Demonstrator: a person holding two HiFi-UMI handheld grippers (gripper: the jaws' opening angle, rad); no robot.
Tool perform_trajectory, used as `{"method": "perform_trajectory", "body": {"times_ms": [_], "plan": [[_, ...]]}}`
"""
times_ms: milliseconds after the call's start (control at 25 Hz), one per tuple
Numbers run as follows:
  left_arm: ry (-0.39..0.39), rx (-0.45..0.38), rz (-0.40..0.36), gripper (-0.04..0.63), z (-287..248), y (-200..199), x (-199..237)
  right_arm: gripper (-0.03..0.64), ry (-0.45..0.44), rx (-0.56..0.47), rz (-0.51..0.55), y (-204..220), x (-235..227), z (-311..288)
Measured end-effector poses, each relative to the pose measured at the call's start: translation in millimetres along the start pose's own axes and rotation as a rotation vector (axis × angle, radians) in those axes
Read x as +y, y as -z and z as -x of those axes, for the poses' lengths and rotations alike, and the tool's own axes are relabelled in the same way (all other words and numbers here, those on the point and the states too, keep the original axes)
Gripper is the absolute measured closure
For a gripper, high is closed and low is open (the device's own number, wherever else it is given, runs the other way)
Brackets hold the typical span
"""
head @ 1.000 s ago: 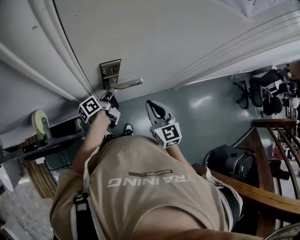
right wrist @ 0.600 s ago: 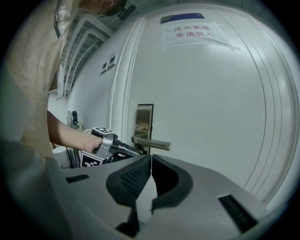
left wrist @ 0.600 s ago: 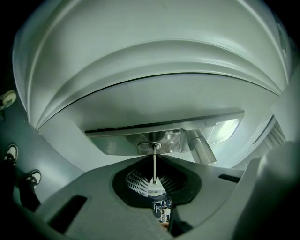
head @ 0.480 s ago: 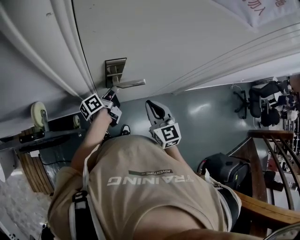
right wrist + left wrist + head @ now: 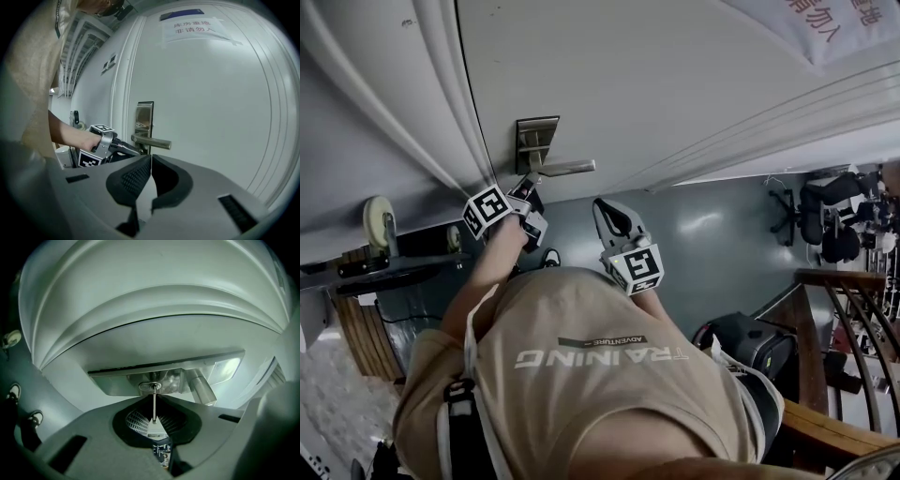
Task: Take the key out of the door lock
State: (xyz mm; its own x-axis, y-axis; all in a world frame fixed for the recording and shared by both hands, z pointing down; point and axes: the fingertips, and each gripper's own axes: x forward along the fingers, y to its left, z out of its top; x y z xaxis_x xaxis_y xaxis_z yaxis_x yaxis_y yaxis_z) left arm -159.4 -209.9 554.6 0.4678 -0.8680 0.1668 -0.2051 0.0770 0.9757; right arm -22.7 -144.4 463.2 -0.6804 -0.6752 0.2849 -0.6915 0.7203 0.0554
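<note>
The key point(image 5: 154, 405) stands edge-on in the round lock cylinder point(image 5: 150, 386) of the metal lock plate point(image 5: 536, 139), under the lever handle point(image 5: 565, 169). In the left gripper view my left gripper point(image 5: 154, 400) is shut on the key's head, with its tips close to the plate. From the head view the same gripper point(image 5: 525, 190) reaches up to the plate, and the key itself is hidden there. My right gripper point(image 5: 608, 213) hangs back from the white door point(image 5: 675, 84), to the right of the left one. Its jaws meet at the tips point(image 5: 150, 158) with nothing between them.
A paper notice point(image 5: 193, 27) is stuck high on the door. A dark bag point(image 5: 752, 343) lies on the grey floor at the right, beside a wooden railing point(image 5: 830, 420). Office chairs point(image 5: 827, 199) stand further off. A wheeled cart point(image 5: 379, 229) is at the left.
The head view has drifted slightly, so the lock plate sits a little further right and higher. Both grippers keep their places and the left stays on the key.
</note>
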Motion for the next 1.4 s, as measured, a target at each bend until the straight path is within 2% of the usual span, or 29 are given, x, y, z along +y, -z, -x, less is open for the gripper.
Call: {"method": "perform_trajectory", "body": {"times_ms": [280, 520, 680, 800, 1080, 1280, 1400], "plan": [[-0.001, -0.011, -0.027, 0.571, 1.0, -0.5, -1.3, 0.601, -0.032, -0.004, -0.018, -3.0, 2.9, -12.2], [0.003, -0.011, -0.014, 0.571, 2.7, 0.3, 0.1, 0.601, -0.031, -0.019, -0.009, -10.3, 0.8, -13.5], [0.011, -0.081, 0.021, 0.572, 2.8, 0.2, 0.0, 0.601, -0.019, -0.017, -0.016, -7.6, -7.2, -11.9], [0.004, -0.099, 0.024, 0.572, 3.7, -0.4, 0.5, 0.601, -0.034, -0.016, -0.018, -6.7, -5.1, -12.2], [0.15, -0.071, 0.176, 0.571, 4.3, 0.2, 1.0, 0.601, -0.063, -0.037, -0.016, -8.4, -4.0, -8.0], [0.134, -0.083, 0.118, 0.572, 4.7, -1.2, 0.7, 0.601, -0.065, -0.048, -0.027, 1.1, -12.2, -0.1], [0.2, -0.079, 0.155, 0.571, 3.9, -1.1, -3.4, 0.601, -0.087, -0.047, -0.034, 15.5, -12.9, 4.0]]}}
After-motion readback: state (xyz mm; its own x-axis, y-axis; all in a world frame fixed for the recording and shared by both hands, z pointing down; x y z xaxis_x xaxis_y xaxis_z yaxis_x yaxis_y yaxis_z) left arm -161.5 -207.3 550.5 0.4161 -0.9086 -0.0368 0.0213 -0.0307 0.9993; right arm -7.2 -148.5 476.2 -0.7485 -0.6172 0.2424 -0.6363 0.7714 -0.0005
